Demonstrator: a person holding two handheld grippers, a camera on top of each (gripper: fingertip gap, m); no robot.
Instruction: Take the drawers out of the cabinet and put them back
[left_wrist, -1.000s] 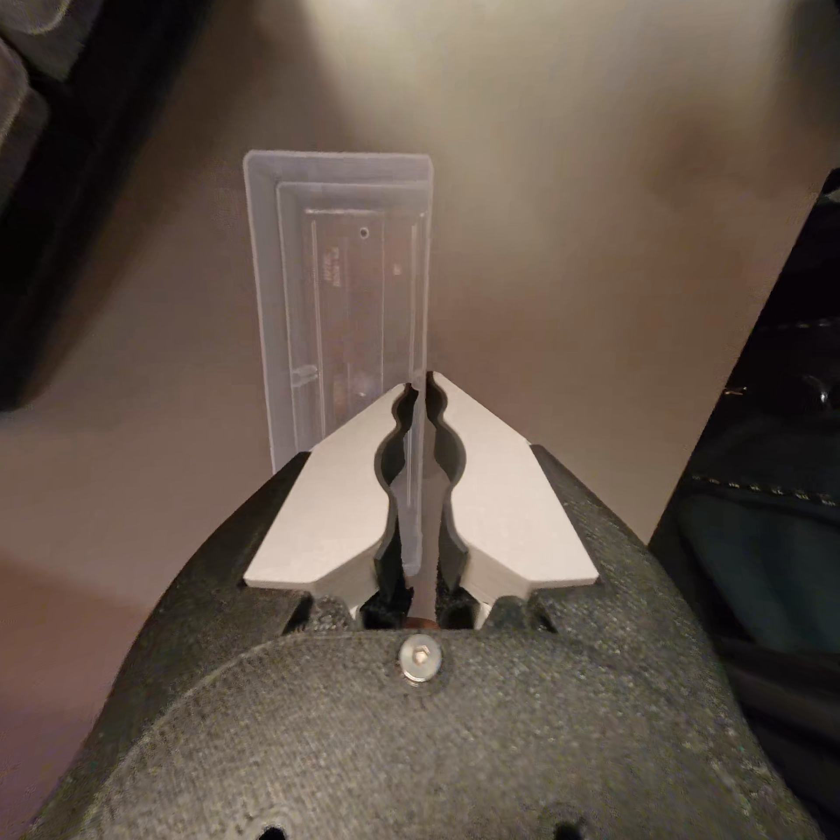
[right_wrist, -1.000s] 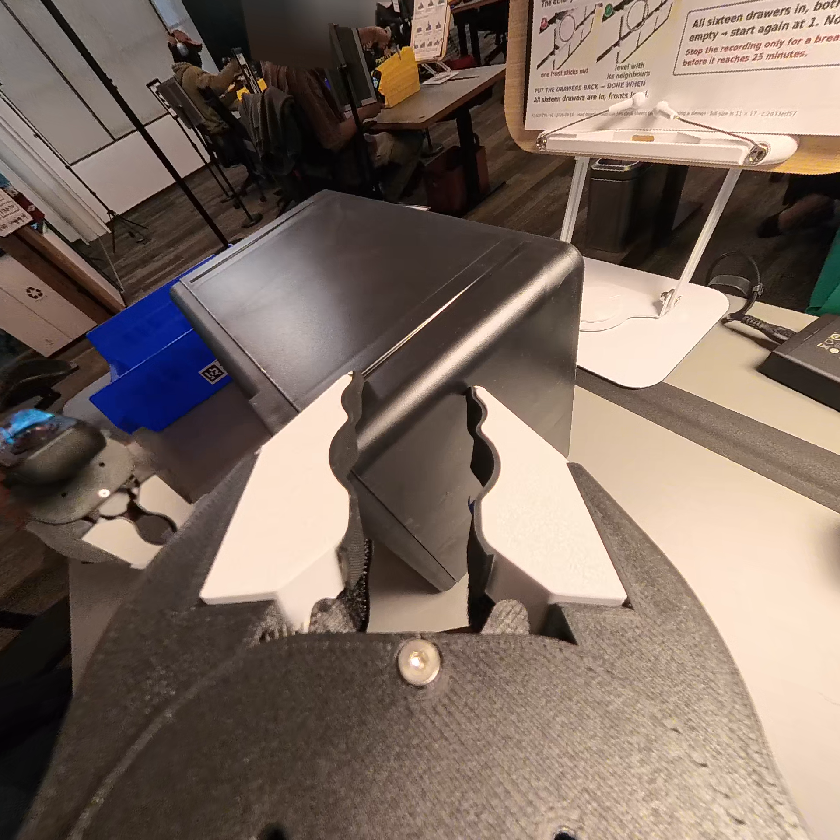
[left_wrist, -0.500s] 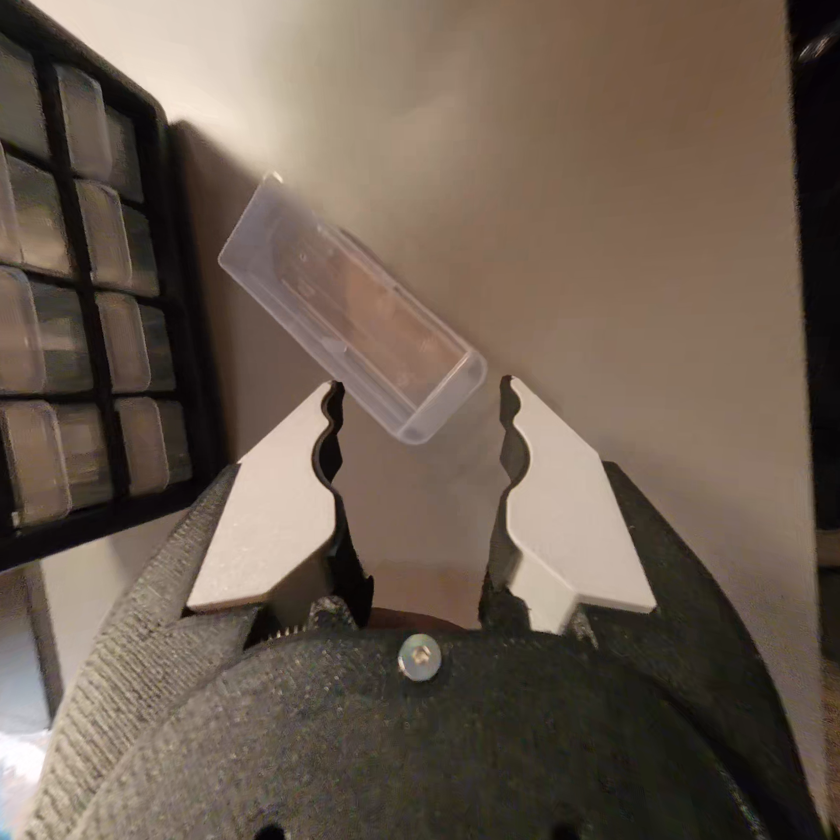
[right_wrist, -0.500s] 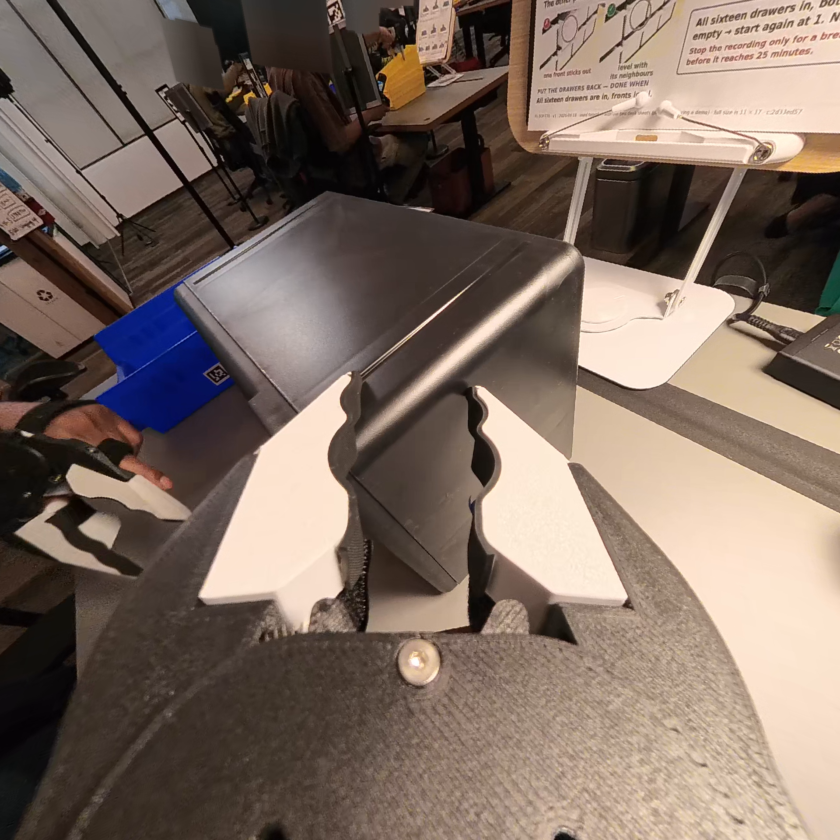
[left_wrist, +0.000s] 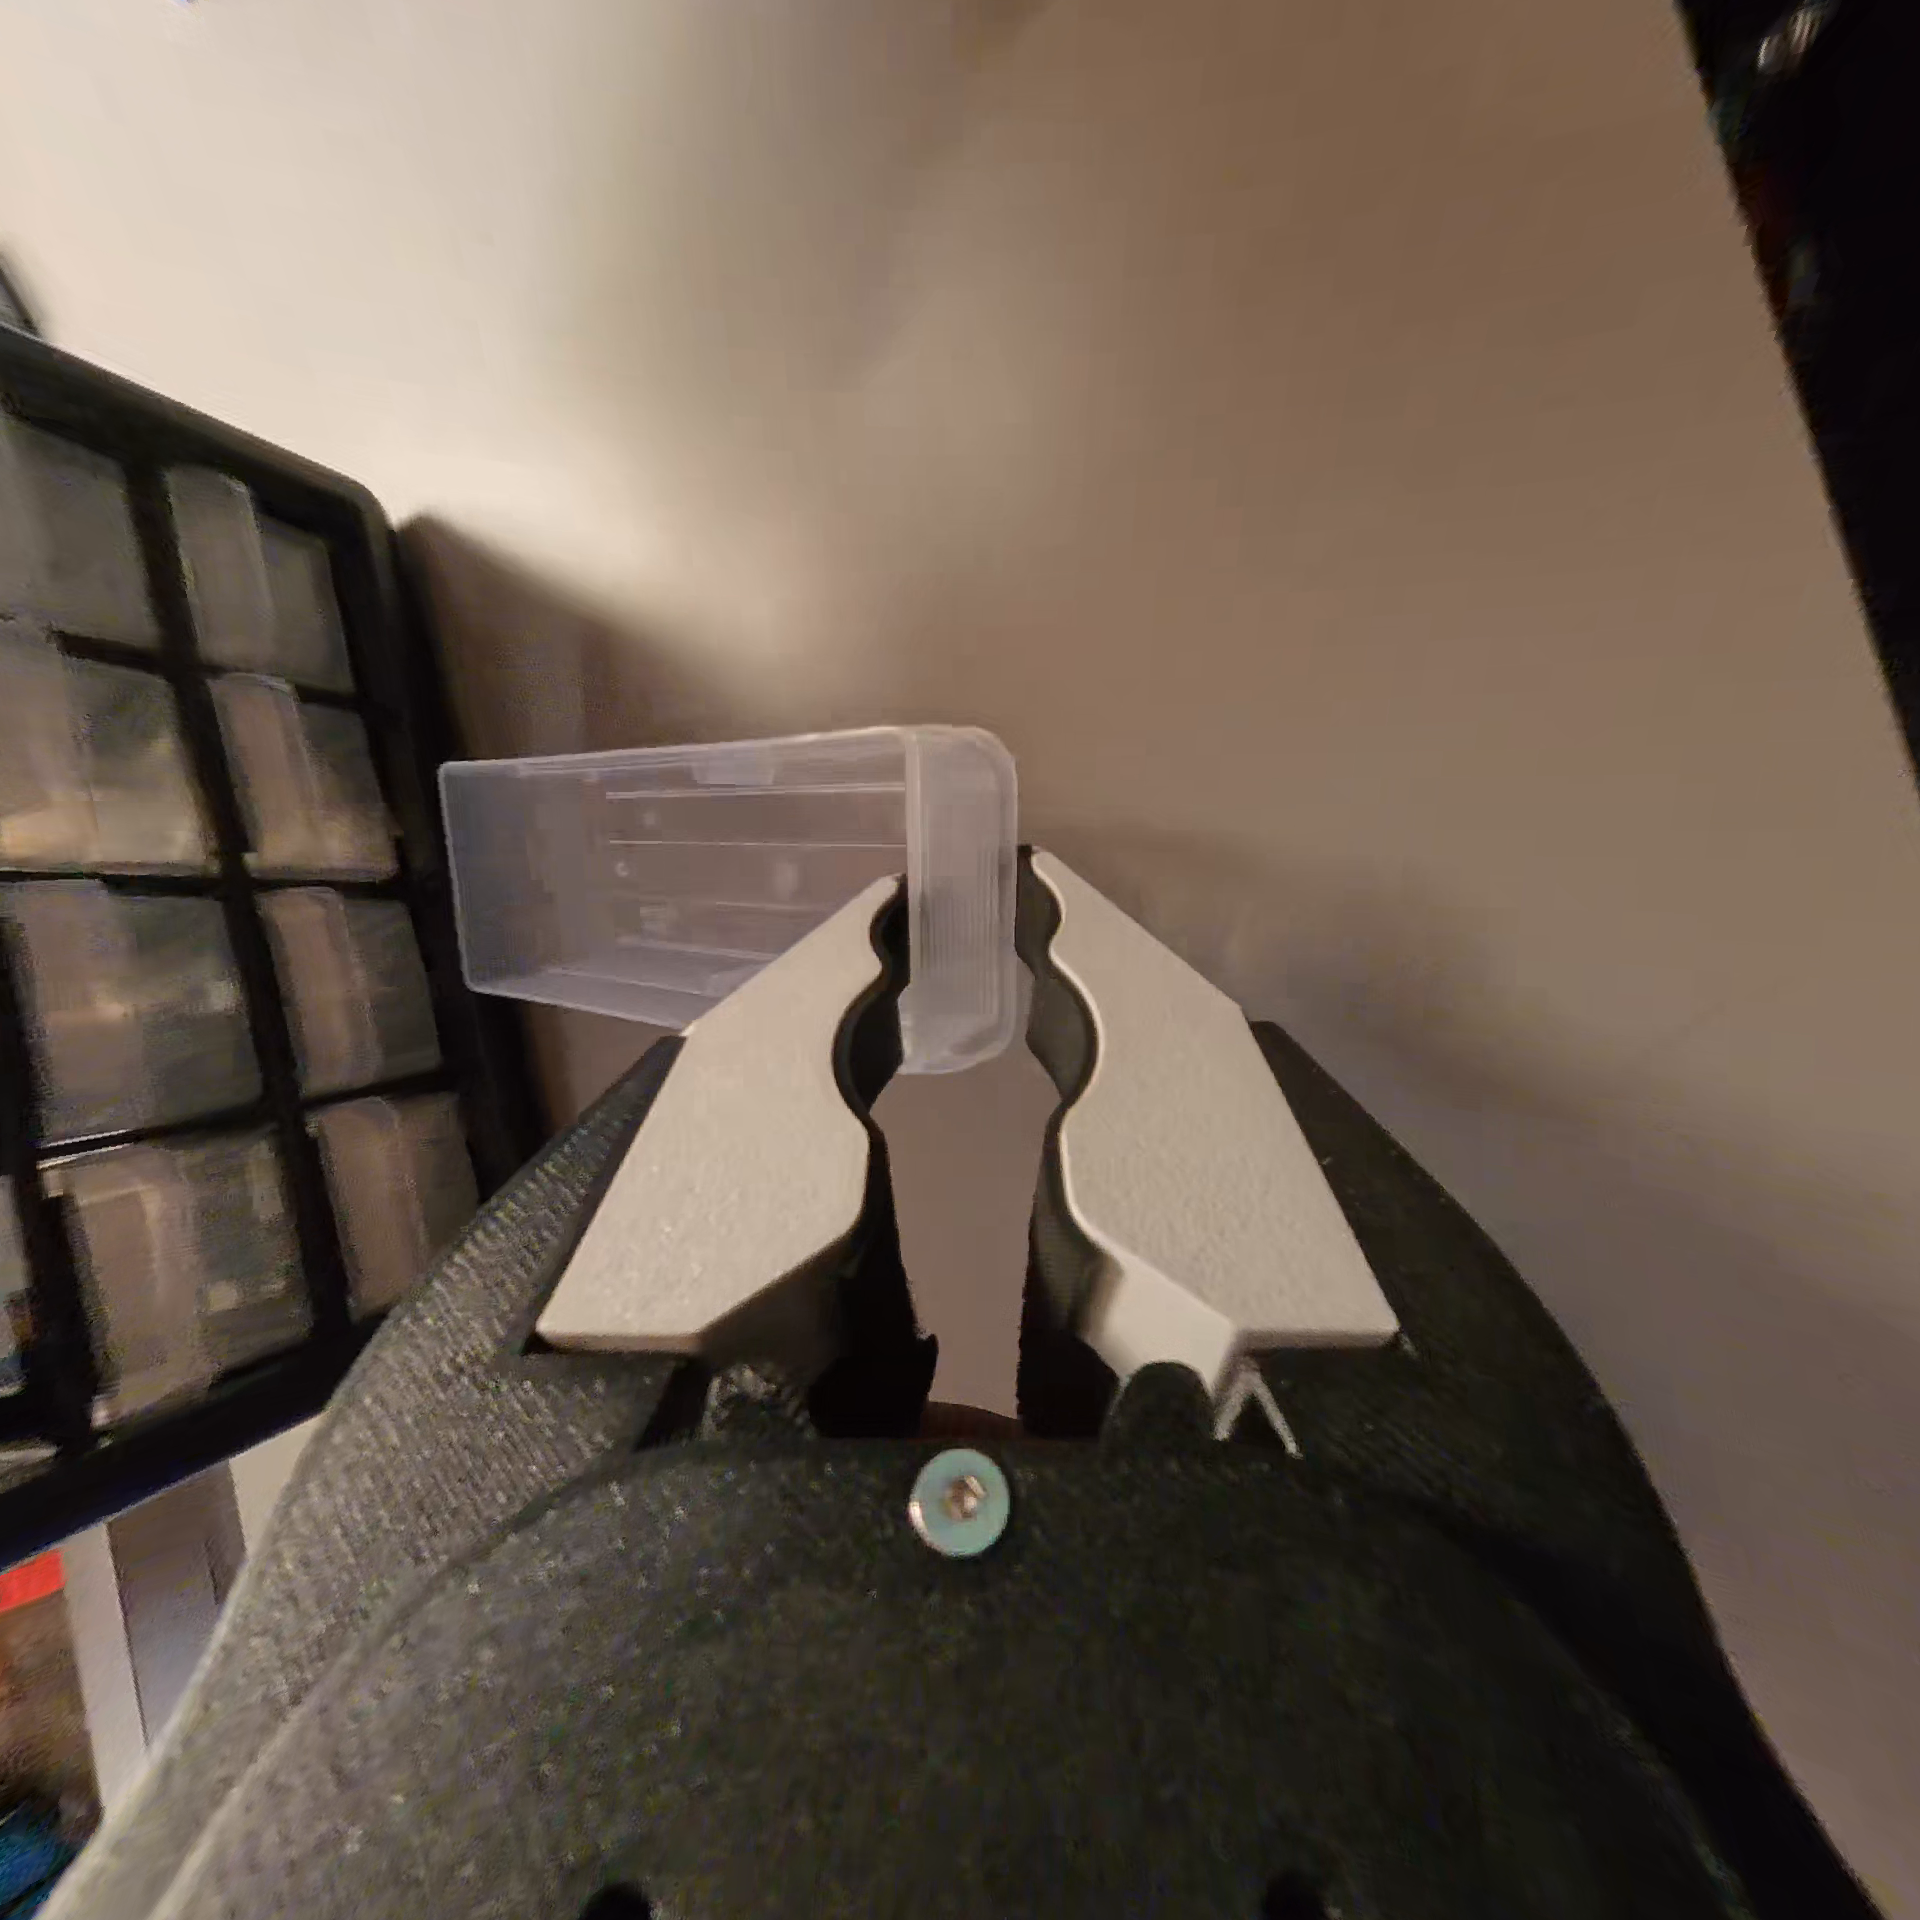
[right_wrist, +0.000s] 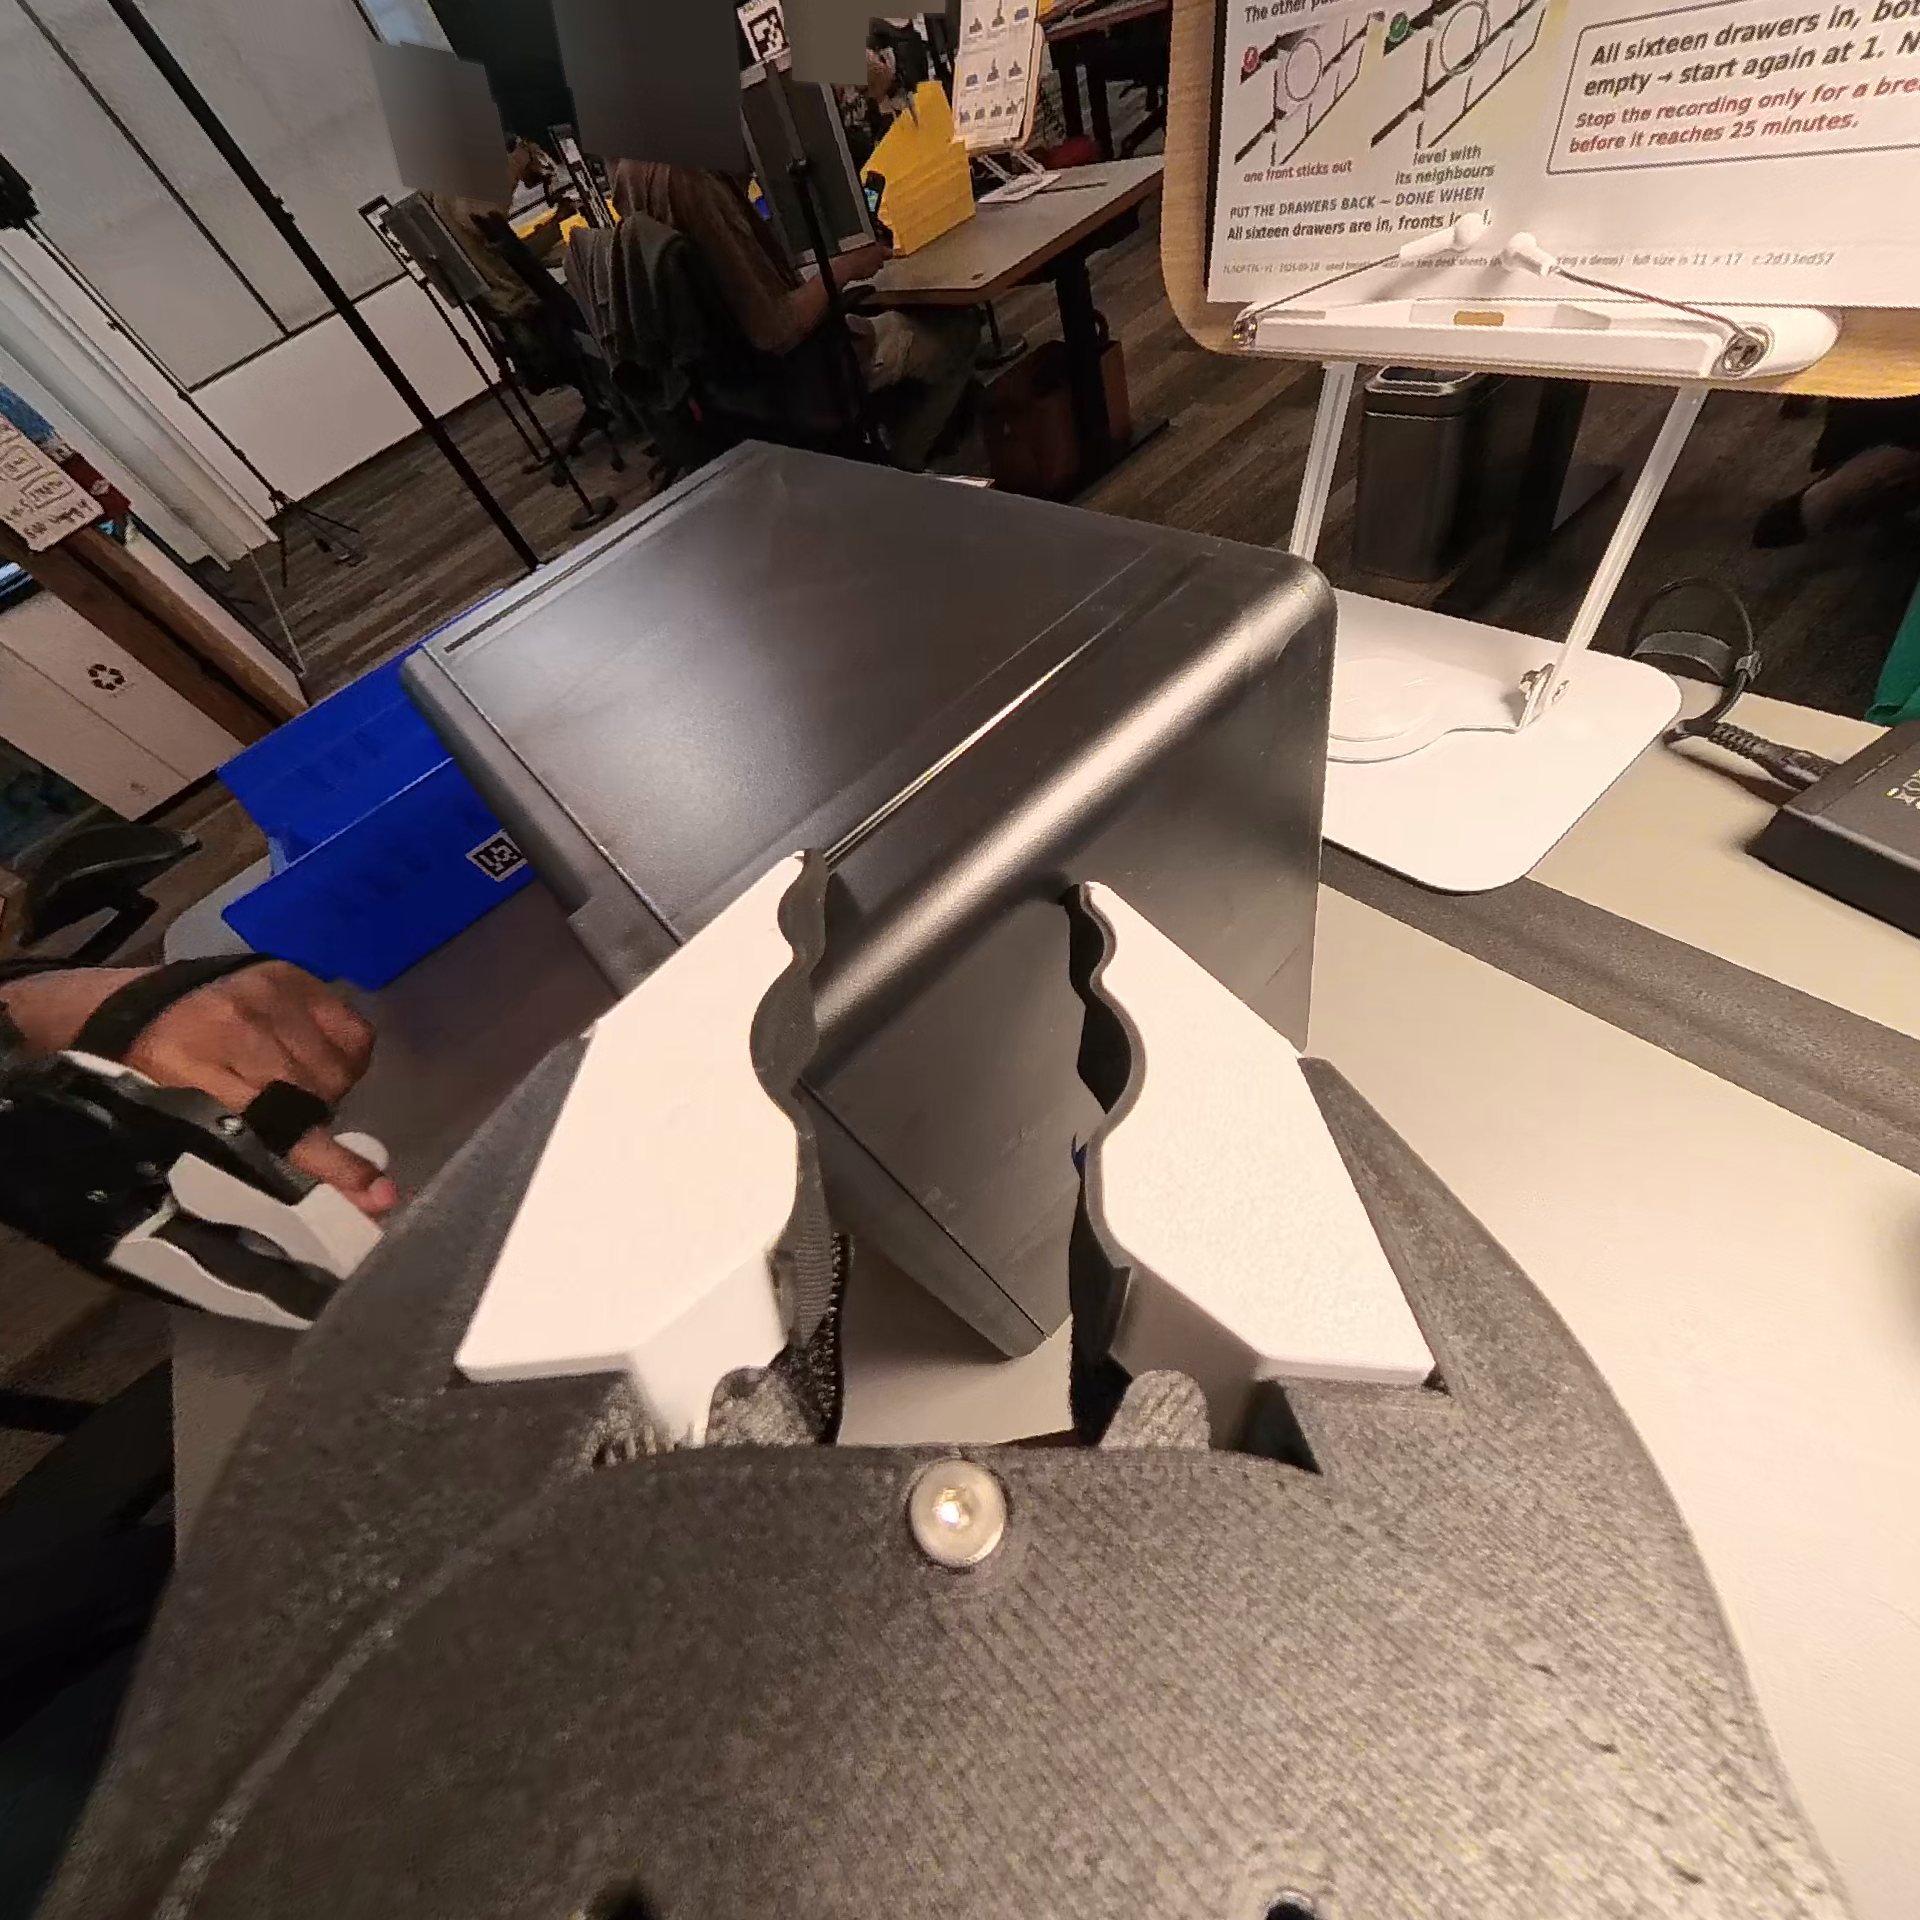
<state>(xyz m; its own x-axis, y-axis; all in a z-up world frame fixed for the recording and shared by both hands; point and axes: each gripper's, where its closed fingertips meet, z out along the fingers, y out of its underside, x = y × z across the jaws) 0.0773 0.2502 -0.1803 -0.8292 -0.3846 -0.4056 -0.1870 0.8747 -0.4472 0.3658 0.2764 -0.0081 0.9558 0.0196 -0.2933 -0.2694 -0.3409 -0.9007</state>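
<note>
A busy office room lies behind a pale beige surface (right_wrist: 1662, 1195), on which stands the large black plastic drawer cabinet (right_wrist: 883, 707) — the right gripper (right_wrist: 945, 997) has its white fingers closed on the cabinet's rear corner. Beside the cabinet's drawer-filled front (left_wrist: 187, 935), the left gripper (left_wrist: 958, 914) pinches the front lip of a small clear plastic drawer (left_wrist: 675, 873) — held sideways, outside its slot.
</note>
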